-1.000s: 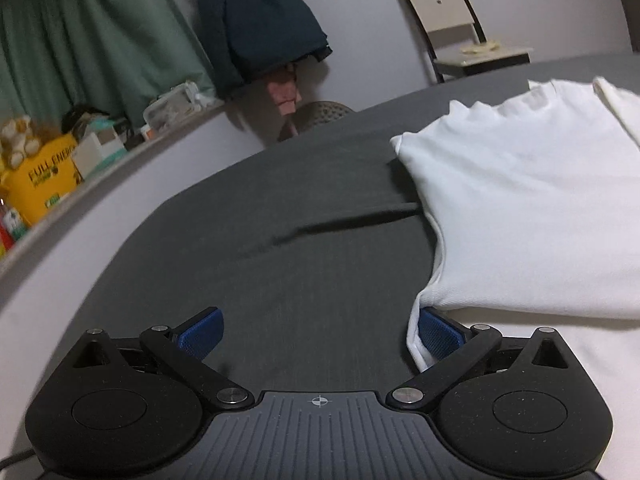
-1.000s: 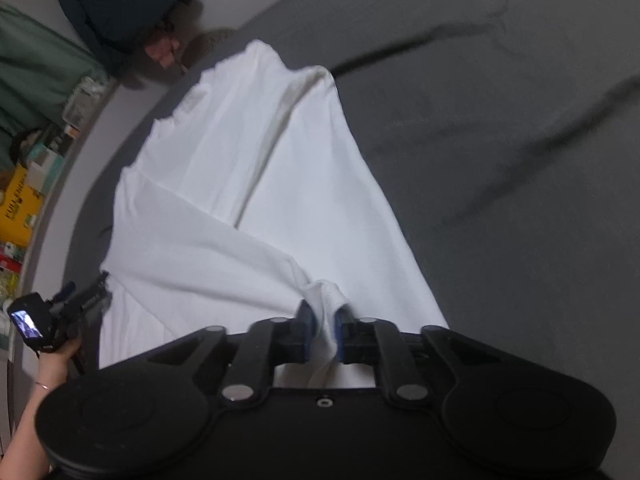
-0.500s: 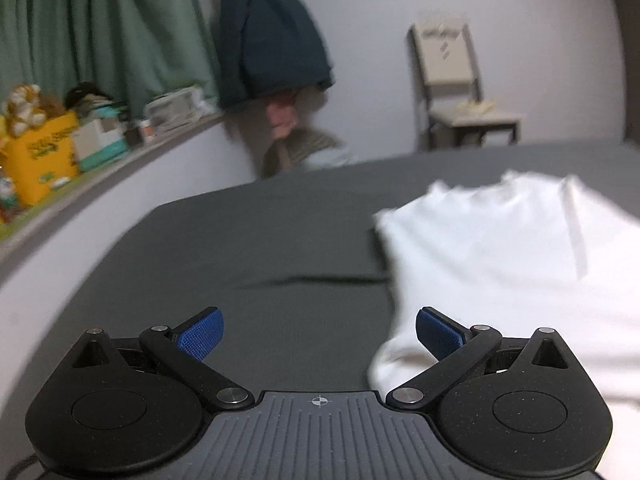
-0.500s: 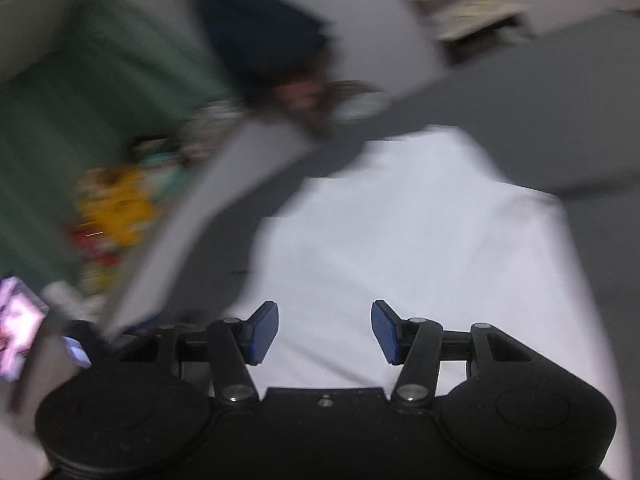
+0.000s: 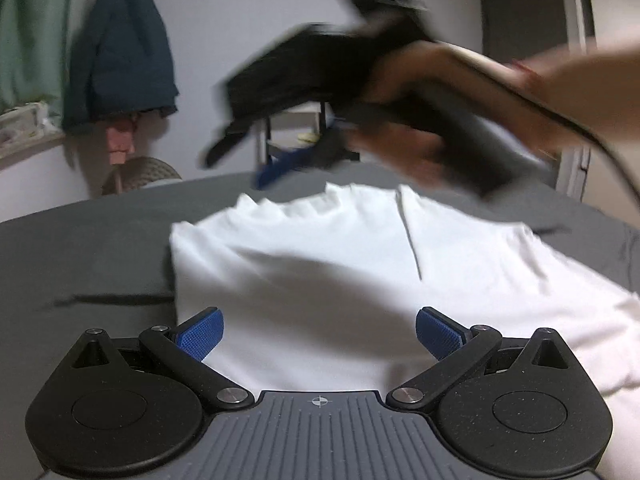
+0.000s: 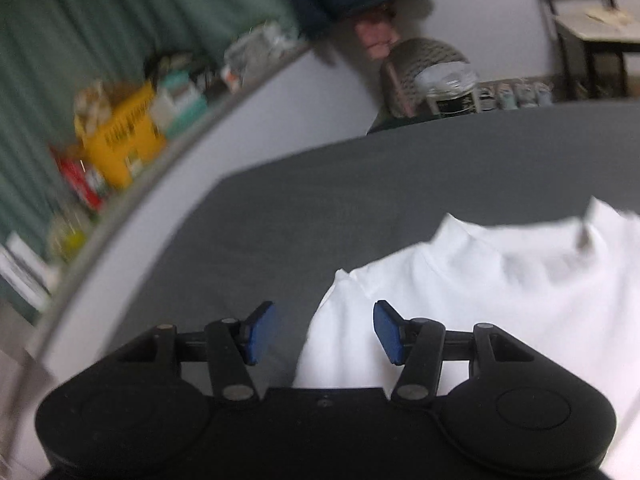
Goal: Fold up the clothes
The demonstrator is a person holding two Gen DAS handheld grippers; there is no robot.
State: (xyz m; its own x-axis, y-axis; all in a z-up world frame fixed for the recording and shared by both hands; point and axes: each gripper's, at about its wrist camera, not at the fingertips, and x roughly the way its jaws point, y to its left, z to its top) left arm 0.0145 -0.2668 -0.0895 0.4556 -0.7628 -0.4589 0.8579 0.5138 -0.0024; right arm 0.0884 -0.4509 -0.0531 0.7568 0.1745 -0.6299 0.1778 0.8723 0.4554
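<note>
A white garment (image 5: 360,272) lies partly folded on the grey bed sheet (image 5: 80,264). My left gripper (image 5: 319,334) hangs open just above the garment's near part, nothing between its blue pads. In the left wrist view my right gripper (image 5: 280,168) crosses the air above the garment's far edge, blurred, held by a hand (image 5: 420,120). In the right wrist view the right gripper (image 6: 322,332) is open over the garment's (image 6: 500,304) left corner, holding nothing.
A ledge (image 6: 132,148) along the left wall carries a yellow box (image 6: 120,136) and several small items. A dark jacket (image 5: 120,52) hangs on the wall above a woven basket (image 5: 140,172). A chair (image 6: 592,28) stands at the far right.
The right gripper let go of the garment, opened and swung up and left over the bed. The left gripper moved right, from the bare sheet to above the garment.
</note>
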